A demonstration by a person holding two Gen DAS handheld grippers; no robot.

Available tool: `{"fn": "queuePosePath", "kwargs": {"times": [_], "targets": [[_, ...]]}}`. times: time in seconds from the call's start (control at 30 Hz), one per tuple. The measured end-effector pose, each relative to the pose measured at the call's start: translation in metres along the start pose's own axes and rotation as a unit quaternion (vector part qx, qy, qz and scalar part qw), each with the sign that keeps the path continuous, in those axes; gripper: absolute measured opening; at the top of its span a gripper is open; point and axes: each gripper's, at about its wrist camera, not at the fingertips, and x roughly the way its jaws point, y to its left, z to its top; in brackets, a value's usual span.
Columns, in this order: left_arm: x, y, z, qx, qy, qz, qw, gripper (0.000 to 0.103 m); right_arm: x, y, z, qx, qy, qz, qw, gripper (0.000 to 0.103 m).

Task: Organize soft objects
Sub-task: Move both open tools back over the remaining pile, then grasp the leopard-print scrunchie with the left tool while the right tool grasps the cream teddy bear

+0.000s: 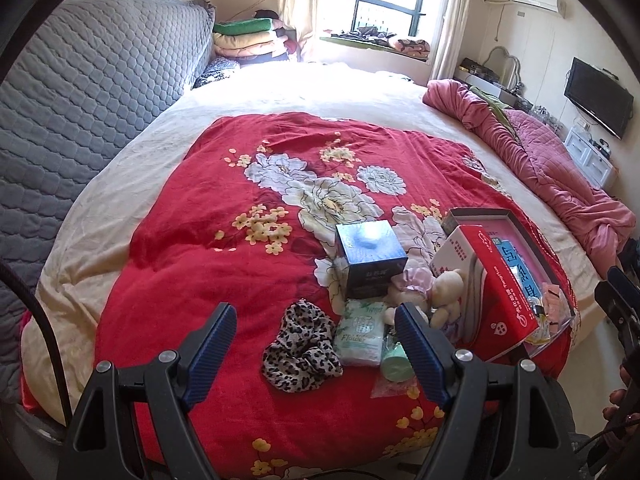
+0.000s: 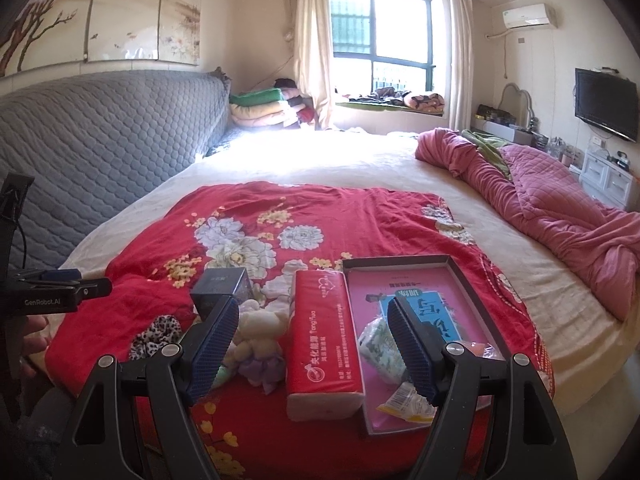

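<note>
On the bed, near edge: soft things clustered on a red floral blanket (image 1: 224, 248), wrinkled cotton look.
Scrunchie (image 1: 302, 346): leopard-print fabric ring, ruffled, lying flat just left of the tissue pack.
Tissue pack (image 1: 360, 332): small, pale green plastic wrap, squashy rectangle.
Teddy bear (image 1: 444, 296): cream plush, pink frilly dress, lying against the blue box.
Blue box (image 1: 370, 258): glossy cardboard cube, upright.
Red tissue pack (image 2: 324, 332): long soft brick, shiny wrap, leaning on the tray's left wall.
Tray (image 2: 472, 292): shallow grey cardboard, pink inside, holds small wrapped packets.
Left gripper (image 1: 316, 354): jaws spread wide, nothing between, ribbed blue pads, above the scrunchie.
Right gripper (image 2: 314, 350): jaws spread wide, empty, over the red tissue pack.
</note>
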Motion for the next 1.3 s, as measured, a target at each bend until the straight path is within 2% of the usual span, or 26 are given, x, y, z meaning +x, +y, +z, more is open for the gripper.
{"fn": "queuePosePath", "kwargs": {"times": [0.43, 0.7, 0.93, 1.3], "targets": [[0.024, 0.011, -0.016, -0.008, 0.028, 0.000, 0.9996, 0.081, 0.027, 0.034, -0.015, -0.036, 0.033, 0.029, 0.998, 0.078], [0.056, 0.021, -0.033, -0.017, 0.054, 0.002, 0.9984, 0.081, 0.071, 0.062, -0.024, -0.070, 0.076, 0.047, 0.994, 0.078], [0.070, 0.022, -0.040, -0.023, 0.060, -0.012, 0.9979, 0.081, 0.122, 0.074, -0.022, -0.063, 0.119, 0.037, 0.990, 0.078], [0.092, 0.034, -0.044, -0.040, 0.061, -0.028, 0.9969, 0.081, 0.184, 0.087, -0.025, -0.074, 0.177, -0.016, 0.981, 0.076]]}}
